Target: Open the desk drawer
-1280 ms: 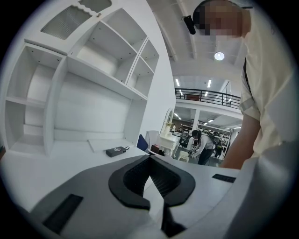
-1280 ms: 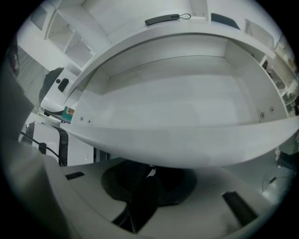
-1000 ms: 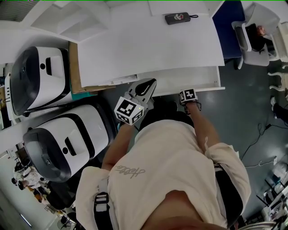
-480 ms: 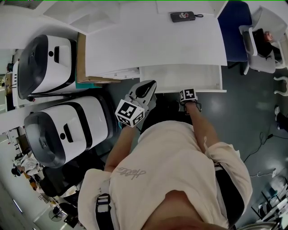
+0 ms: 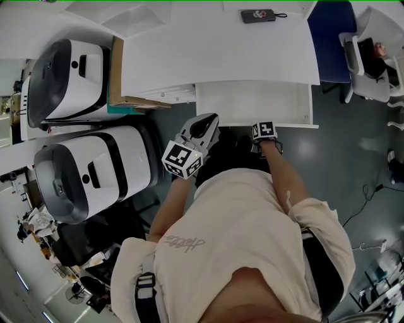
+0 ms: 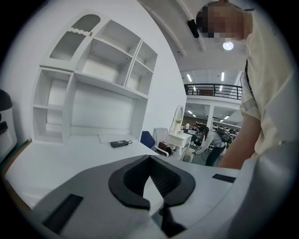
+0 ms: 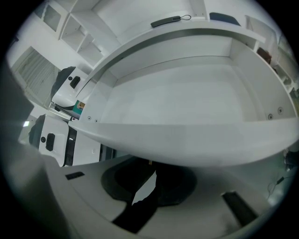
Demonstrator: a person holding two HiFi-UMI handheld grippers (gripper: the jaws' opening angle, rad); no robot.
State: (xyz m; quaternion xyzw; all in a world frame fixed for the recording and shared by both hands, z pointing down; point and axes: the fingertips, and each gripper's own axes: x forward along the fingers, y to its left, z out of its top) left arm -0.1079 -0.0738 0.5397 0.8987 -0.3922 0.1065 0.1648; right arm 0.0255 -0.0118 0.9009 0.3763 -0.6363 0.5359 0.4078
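Since the drawer (image 5: pixel 240 123) runs toward twelve o'clock, the right hand-held gripper (image 7: pixel 148 186), closed and empty, sits under its six o'clock lip.

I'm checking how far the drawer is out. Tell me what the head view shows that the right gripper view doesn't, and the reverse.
Head view only: the person's shirt, the left tongs held free. Right gripper view only: the right tongs tucked under the front rim of the drawer. Both: the pulled-out, empty drawer and the black device on the desk.
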